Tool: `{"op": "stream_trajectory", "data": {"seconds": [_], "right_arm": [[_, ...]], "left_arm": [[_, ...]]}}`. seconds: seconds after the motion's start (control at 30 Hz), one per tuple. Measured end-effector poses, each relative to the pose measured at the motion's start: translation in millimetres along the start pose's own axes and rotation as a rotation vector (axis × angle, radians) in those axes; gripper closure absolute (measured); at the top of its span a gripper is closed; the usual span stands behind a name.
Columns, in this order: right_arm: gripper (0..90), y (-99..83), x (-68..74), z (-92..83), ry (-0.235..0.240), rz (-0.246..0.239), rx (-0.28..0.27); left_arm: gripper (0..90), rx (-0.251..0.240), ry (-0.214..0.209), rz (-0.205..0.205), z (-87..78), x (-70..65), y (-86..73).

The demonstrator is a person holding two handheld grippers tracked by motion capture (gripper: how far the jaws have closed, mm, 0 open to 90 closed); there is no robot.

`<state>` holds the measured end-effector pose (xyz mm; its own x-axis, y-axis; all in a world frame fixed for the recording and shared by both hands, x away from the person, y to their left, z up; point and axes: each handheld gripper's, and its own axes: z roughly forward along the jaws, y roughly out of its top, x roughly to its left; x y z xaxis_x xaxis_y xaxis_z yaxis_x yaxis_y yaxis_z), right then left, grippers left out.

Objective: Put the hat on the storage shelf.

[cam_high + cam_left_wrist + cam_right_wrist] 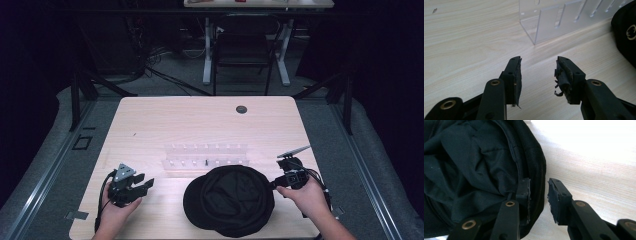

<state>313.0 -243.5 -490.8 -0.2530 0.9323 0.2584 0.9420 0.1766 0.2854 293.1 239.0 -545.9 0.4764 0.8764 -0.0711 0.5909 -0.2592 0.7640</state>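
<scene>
A black cap (230, 200) lies upside down on the wooden table (150, 125), near the front edge, its dark lining (474, 165) facing up. My right gripper (275, 185) is at the cap's right side. In the right gripper view its jaws (539, 188) straddle the cap's rim (537, 170), one inside the cap and one outside, and the pads do not press on it. My left gripper (145, 184) rests low over the table to the left of the cap, open with nothing between its jaws (537, 67). An edge of the cap (626, 37) shows at the far right of the left gripper view.
A clear acrylic rack (206, 156) with slots stands just behind the cap, ahead of the left gripper (556, 20). A round cable hole (241, 109) sits near the table's far edge. A chair (245, 50) and another table stand beyond.
</scene>
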Motion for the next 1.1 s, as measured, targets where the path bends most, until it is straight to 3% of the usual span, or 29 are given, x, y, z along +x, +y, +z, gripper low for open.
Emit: {"op": "stream_trajectory", "data": {"seconds": [0.1,0.4,0.43,0.63,0.7,0.8,0.93,1.07,1.1], "right_arm": [[71.0,0.4,0.0,6.1,-0.002,0.013,0.007],[71.0,8.1,-4.8,19.9,0.03,0.028,0.119],[71.1,8.3,-4.5,23.2,0.032,0.044,0.11],[74.4,16.2,-11.1,28.7,0.062,0.024,0.183],[78.2,15.3,-11.3,31.5,0.079,0.048,0.165],[85.4,14.9,-11.6,32.5,0.099,0.043,0.182],[86.9,15.0,-12.1,27.4,0.122,0.042,0.199],[87.4,13.5,-12.4,20.0,0.159,0.071,0.188],[87.5,13.8,-13.7,17.4,0.162,0.057,0.204]], "left_arm": [[55.4,0.006,-0.002,0.001,-0.1,0.0,-0.6],[55.4,0.013,-0.007,-0.001,-0.2,1.3,-1.3],[55.5,0.014,-0.006,0.0,-0.2,1.3,-1.2],[55.9,0.015,-0.011,-0.003,0.9,0.7,-1.0],[55.9,0.015,-0.012,-0.002,0.9,0.6,-1.0],[55.9,0.015,-0.015,-0.002,1.1,0.7,-0.9],[55.9,0.011,-0.016,-0.007,1.6,0.8,-1.0],[55.9,0.005,-0.017,-0.001,1.1,0.5,-0.9],[55.9,0.006,-0.018,0.0,0.6,0.5,-0.8]]}}
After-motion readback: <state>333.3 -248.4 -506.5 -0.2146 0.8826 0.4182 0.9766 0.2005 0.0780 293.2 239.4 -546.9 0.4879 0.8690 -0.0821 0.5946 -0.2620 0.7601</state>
